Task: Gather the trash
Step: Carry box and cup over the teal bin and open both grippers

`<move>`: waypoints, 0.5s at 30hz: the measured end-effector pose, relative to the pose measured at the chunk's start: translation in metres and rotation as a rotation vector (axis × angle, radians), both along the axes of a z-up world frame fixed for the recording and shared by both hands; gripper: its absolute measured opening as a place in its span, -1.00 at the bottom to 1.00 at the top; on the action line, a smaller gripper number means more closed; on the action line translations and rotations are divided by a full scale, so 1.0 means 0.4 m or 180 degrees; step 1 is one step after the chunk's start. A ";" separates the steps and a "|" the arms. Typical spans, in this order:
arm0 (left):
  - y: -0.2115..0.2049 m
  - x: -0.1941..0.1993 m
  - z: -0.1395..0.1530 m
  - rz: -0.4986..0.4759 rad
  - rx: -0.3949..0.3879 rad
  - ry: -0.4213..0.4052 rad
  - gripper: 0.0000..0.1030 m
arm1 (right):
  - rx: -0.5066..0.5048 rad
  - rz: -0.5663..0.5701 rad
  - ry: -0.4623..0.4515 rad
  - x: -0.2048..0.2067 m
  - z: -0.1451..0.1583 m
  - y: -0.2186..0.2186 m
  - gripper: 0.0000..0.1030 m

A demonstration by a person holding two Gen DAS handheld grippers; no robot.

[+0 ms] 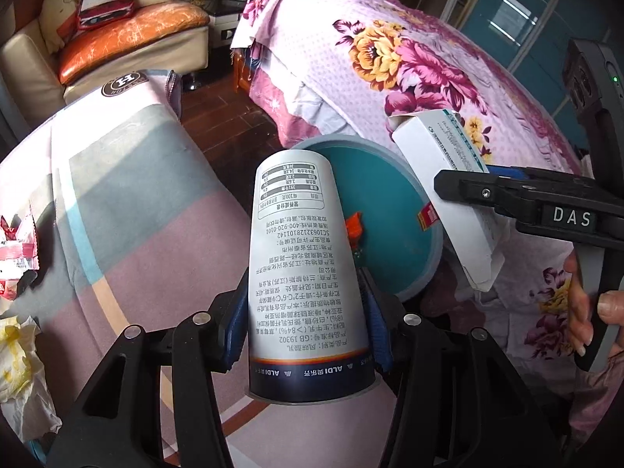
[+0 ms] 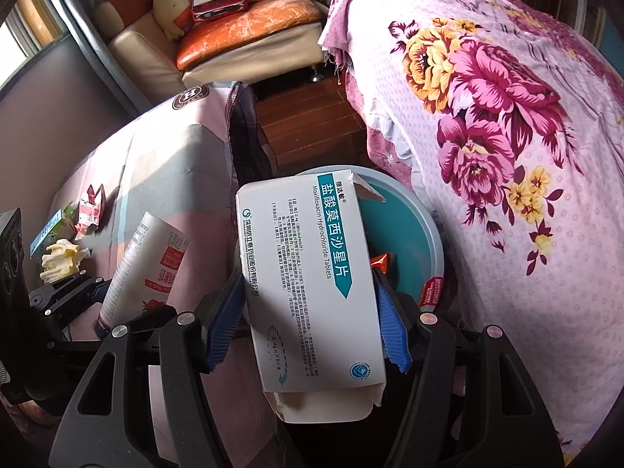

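A tall white paper yogurt cup [image 1: 304, 257] with a dark blue band, mouth toward the camera, is clamped between the blue pads of my left gripper [image 1: 306, 327]. Its far end hangs over the near rim of a round teal bin [image 1: 390, 195] that stands between two beds. My right gripper [image 2: 312, 316] is shut on a white medicine box [image 2: 312, 265] with a teal label and torn flaps. That box is over the bin [image 2: 413, 226] too, and shows at the right of the left wrist view [image 1: 436, 163]. An orange wrapper [image 2: 380, 261] lies inside the bin.
Red wrappers [image 2: 89, 210], a crumpled yellow-white tissue [image 2: 62, 259] and a small carton [image 2: 46, 230] lie on the left bed's pastel sheet. A floral pink bedspread [image 2: 487, 117] rises at right. Dark wooden floor [image 2: 304, 117] and a sofa with an orange cushion [image 1: 128, 35] lie beyond. A hand [image 1: 585, 312] grips the right tool.
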State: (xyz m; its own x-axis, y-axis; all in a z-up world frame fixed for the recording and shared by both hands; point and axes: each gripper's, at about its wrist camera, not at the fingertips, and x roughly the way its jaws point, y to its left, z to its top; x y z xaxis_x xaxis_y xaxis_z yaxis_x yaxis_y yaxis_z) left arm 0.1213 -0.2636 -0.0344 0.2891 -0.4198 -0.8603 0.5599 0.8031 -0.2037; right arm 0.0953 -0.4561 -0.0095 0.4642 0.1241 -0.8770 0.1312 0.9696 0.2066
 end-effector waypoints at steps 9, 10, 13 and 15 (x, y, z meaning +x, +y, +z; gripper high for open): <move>-0.099 0.035 -0.049 -0.0098 0.0187 0.0019 0.02 | -0.0023 -0.0118 0.0143 0.015 -0.060 -0.057 0.17; -0.105 0.039 -0.054 -0.0103 0.0201 0.0028 0.02 | -0.0018 -0.0128 0.0152 0.018 -0.064 -0.061 0.17; -0.118 0.045 -0.065 -0.0106 0.0245 0.0029 0.02 | -0.0009 -0.0150 0.0183 0.023 -0.077 -0.073 0.17; -0.128 0.051 -0.070 -0.0104 0.0262 0.0038 0.03 | -0.0003 -0.0161 0.0204 0.028 -0.083 -0.079 0.17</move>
